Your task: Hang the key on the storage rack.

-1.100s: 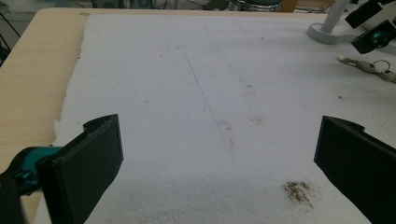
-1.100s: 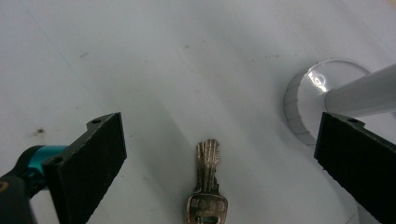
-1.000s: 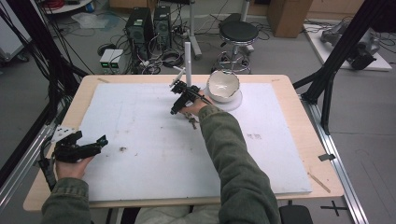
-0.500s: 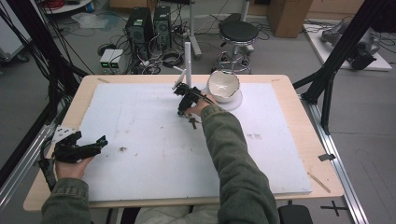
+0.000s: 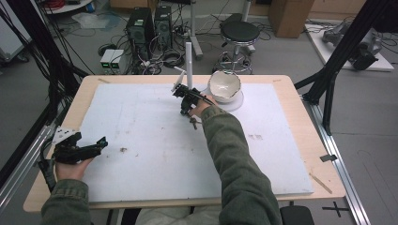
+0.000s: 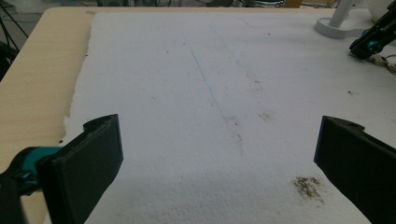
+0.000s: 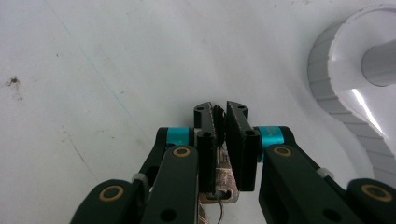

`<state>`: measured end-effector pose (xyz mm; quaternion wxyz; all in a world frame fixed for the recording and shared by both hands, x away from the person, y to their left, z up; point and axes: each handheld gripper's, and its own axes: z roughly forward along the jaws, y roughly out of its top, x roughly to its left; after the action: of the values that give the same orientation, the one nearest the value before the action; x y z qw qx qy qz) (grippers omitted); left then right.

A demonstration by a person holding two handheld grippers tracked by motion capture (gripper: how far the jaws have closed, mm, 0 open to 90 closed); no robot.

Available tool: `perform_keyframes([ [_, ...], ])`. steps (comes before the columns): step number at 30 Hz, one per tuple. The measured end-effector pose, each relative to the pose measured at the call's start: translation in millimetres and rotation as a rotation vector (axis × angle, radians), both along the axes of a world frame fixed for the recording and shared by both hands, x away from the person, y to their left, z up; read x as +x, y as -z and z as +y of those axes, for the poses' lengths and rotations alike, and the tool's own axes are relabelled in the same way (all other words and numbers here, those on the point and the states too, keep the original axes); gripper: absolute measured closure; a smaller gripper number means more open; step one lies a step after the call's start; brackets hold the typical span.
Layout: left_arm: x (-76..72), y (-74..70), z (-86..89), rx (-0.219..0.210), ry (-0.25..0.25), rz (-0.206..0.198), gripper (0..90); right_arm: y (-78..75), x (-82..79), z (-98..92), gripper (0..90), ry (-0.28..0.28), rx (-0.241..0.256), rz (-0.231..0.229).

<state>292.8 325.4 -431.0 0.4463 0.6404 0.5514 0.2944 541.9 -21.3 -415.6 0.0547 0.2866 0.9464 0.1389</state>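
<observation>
The right tongs (image 7: 220, 122) were clamped on a small metal key (image 7: 223, 179) beside the white round stand base (image 7: 348, 79); the left tongs (image 6: 219, 161) stood wide open, holding nothing.

A wooden table (image 5: 300, 122) carries a white foam sheet (image 5: 155, 140) and a white stand (image 5: 189, 70).

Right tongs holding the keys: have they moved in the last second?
Yes, slightly. The right tongs, shut on the metal keys, have edged away from the person toward the white post stand, judged in the high view.
</observation>
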Motion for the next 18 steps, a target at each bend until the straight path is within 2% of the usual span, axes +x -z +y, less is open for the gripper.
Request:
perform_keyframes([
  [2, 0.3, 0.2, -0.1, -0.001, 0.002, 0.0, 1.7, -0.8, -0.6, -0.4, 82.6, -0.003, -0.007, -0.024],
  [4, 0.6, 0.4, -0.2, 0.001, 0.003, 0.003, 1.7, -1.9, -2.1, -0.2, 82.6, 0.014, -0.014, -0.017],
  [5, 0.5, 0.5, -0.4, 0.001, 0.006, 0.003, 1.7, -4.6, -2.2, -1.5, 82.6, 0.008, 0.001, -0.033],
  [6, 0.5, 0.5, -0.4, 0.001, 0.006, 0.003, 1.7, -4.6, -2.2, -1.5, 82.6, 0.008, 0.001, -0.033],
  [7, 0.6, 0.6, -0.7, 0.001, 0.007, 0.002, 1.7, -8.7, -3.2, -2.4, 82.6, 0.01, 0.026, -0.028],
  [15, 0.2, 0.6, -1.3, 0.005, 0.013, 0.005, 1.7, -23.6, -10.4, -3.5, 82.6, 0.015, 0.047, -0.048],
  [16, 0.1, 0.6, -1.5, 0.005, 0.012, 0.005, 1.7, -26.1, -11.7, -3.9, 88.6, 0.018, 0.053, -0.049],
  [18, 0.2, 0.8, -1.4, 0.004, 0.013, 0.006, 1.7, -32.1, -15.0, -4.3, 88.6, 0.007, 0.069, -0.059],
])
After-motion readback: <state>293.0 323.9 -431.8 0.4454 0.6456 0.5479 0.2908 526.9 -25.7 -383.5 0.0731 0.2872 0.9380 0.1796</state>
